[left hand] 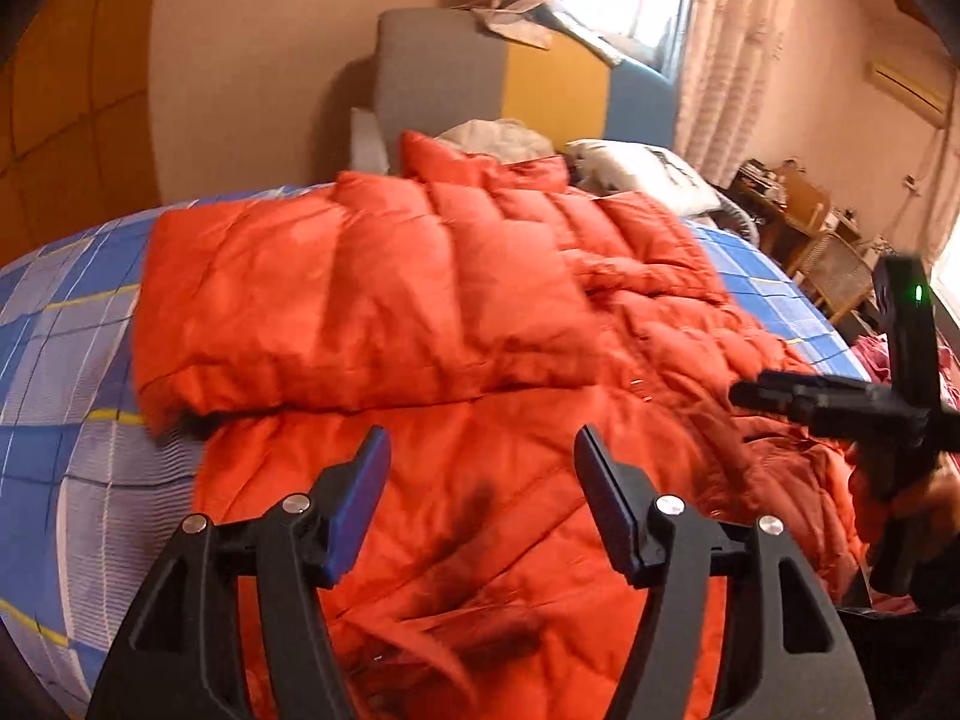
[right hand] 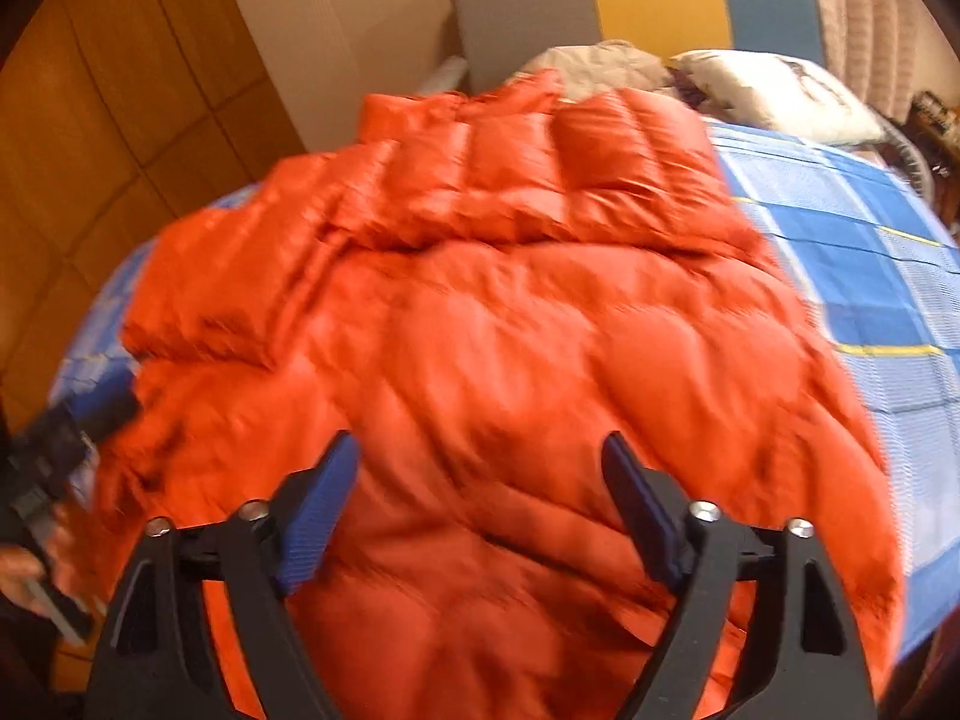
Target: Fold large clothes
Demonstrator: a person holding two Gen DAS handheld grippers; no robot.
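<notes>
A puffy, quilted orange down jacket (left hand: 480, 312) fills mid-frame on the blue checked bed (left hand: 72, 360), one sleeve folded across. Left gripper (left hand: 480, 498) and right gripper (right hand: 480, 504) hover with fingers spread, empty.

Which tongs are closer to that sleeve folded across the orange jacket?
Left. The left tongs hang open just below the folded sleeve. The right tongs hover open over the jacket body, farther off to the right.
</notes>
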